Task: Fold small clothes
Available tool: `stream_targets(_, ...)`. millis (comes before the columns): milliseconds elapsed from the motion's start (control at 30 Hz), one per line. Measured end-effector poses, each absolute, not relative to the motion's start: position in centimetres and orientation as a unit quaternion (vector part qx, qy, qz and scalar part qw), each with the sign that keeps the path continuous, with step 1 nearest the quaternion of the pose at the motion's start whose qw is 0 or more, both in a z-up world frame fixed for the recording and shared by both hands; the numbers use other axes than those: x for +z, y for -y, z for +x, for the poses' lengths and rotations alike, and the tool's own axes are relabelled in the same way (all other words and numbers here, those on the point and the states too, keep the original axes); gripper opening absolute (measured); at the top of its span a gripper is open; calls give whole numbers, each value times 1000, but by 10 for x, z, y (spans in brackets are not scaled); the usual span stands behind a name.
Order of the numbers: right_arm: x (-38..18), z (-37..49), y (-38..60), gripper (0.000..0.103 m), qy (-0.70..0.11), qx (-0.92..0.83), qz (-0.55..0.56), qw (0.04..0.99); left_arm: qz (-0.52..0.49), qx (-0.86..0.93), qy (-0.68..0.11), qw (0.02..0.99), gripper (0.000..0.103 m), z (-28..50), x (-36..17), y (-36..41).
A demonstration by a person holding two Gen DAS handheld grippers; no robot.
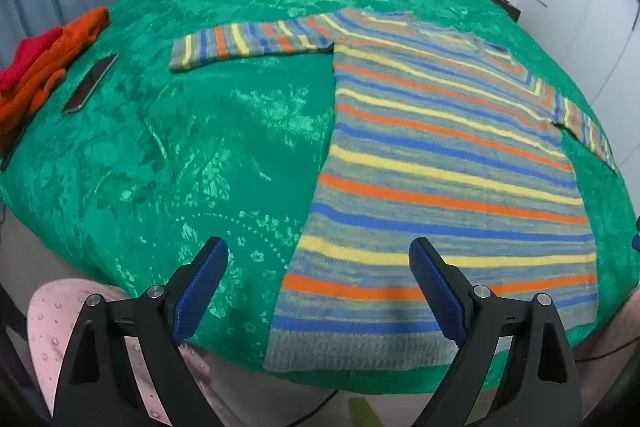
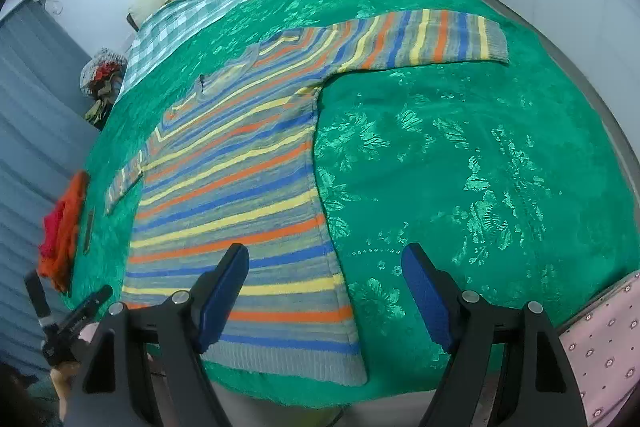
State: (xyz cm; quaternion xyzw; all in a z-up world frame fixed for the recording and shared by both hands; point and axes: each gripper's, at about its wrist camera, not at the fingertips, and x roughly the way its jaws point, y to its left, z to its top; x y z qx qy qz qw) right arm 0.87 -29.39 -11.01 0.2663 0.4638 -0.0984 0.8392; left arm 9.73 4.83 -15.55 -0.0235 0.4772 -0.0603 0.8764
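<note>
STATE: left gripper (image 1: pixel 318 289) and right gripper (image 2: pixel 324 291) both released, empty | ITEM: striped sweater (image 1: pixel 448 163) flat on the green bedspread (image 1: pixel 168 155), sleeves spread at 10 and 3 o'clock | RISK: thick knit may slip or bunch if pinched with bedspread | TEXT: none legible

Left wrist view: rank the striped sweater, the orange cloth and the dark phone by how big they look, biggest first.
1. striped sweater, clearly largest.
2. orange cloth, bunched at the left edge and partly cut off.
3. dark phone, smallest.
The fisheye shrinks things at the edge, so this is apparent size only.
</note>
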Motion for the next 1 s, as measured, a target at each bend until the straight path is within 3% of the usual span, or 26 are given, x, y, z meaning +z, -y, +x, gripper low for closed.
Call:
stream_targets(333,-115,5,313,78,-464,-135,293,825,-9,-47,-489,871,93,97,-170,-49)
stream_targets(600,-147,5,291,78,-509,-80,309,799,-20,-53,-518,854,93,99,-188,-51)
stream_targets(867,-144,9,274,78,-447,20,360,819,9,-71,-497,865,93,97,-184,-31)
stream_targets(1000,-135,7,269,78,-427,15,330,842,8,-74,-488,870,93,99,-182,-28)
